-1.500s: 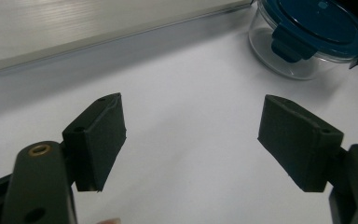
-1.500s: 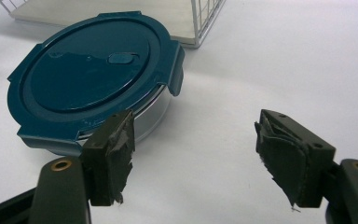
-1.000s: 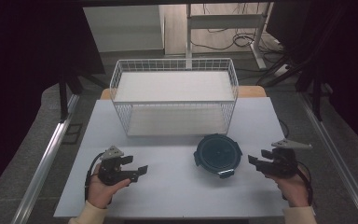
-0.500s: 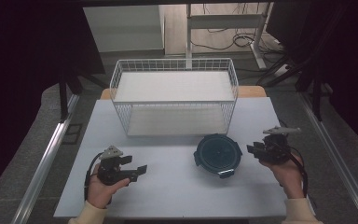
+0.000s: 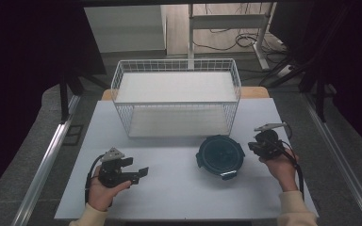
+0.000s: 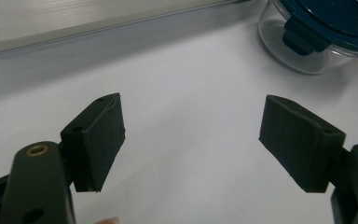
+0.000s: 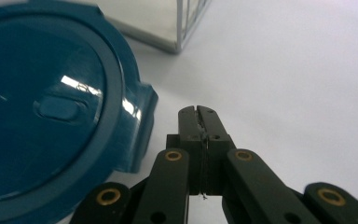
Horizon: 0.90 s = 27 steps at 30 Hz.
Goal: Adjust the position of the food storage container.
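Note:
A round glass container with a dark teal clip lid (image 5: 220,155) sits on the white table, right of centre. The lid (image 7: 42,116) looms large at the left of the right gripper view. My right gripper (image 5: 253,146) is just beside the container's right edge, its jaws pressed together with nothing between them (image 7: 198,112). My left gripper (image 5: 139,173) rests low at the table's front left, pointing right. Its jaws stand wide apart (image 6: 191,135) over bare table, with the glass container (image 6: 321,37) far ahead at the upper right.
A white wire basket (image 5: 176,96) stands at the back centre of the table (image 5: 179,188); its lower edge (image 6: 98,25) crosses the top of the left gripper view. Cables and desk legs lie on the floor behind. Metal rails run along both sides.
My right gripper has moved forward and left, from the table's right side to the container's right edge. The left gripper has stayed put.

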Tool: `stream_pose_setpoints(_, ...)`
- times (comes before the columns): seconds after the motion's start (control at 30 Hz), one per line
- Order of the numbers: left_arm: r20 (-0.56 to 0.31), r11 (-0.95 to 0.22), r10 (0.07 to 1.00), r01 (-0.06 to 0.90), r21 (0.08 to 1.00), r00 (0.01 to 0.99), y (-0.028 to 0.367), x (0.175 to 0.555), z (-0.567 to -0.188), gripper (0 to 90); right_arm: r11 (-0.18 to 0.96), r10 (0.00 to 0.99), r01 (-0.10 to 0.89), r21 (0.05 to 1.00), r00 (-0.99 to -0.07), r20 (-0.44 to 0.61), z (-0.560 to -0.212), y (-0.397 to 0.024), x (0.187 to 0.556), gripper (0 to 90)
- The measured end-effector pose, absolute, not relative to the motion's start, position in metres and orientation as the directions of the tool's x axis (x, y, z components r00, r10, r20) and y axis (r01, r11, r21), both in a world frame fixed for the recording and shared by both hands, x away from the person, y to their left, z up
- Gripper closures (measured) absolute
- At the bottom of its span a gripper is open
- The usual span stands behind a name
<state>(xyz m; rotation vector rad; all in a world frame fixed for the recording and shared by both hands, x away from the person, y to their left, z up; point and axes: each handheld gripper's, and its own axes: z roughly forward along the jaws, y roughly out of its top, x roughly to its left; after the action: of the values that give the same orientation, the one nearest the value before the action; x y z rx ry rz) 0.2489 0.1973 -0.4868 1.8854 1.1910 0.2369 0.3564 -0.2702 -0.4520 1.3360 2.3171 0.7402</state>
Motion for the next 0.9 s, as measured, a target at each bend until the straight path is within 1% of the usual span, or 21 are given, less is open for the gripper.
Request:
stream_pose_setpoints(0.33,-0.271,-0.17,0.804,0.64,0.749,0.53,0.199,0.25,-0.488,21.3,0.477,0.838,0.683,0.553,-0.544,-0.051,-0.467,-0.257,0.356,90.0)
stream_pose_setpoints(0.37,-0.271,-0.169,0.803,0.639,0.751,0.531,0.199,0.249,-0.487,21.3,0.482,0.839,0.684,0.548,-0.541,-0.062,-0.467,-0.256,0.356,90.0)
stream_pose_setpoints(0.9,-0.253,-0.171,0.807,0.622,0.764,0.533,0.196,0.248,-0.487,22.1,0.471,0.846,0.704,0.532,-0.53,-0.049,-0.47,-0.258,0.35,90.0)
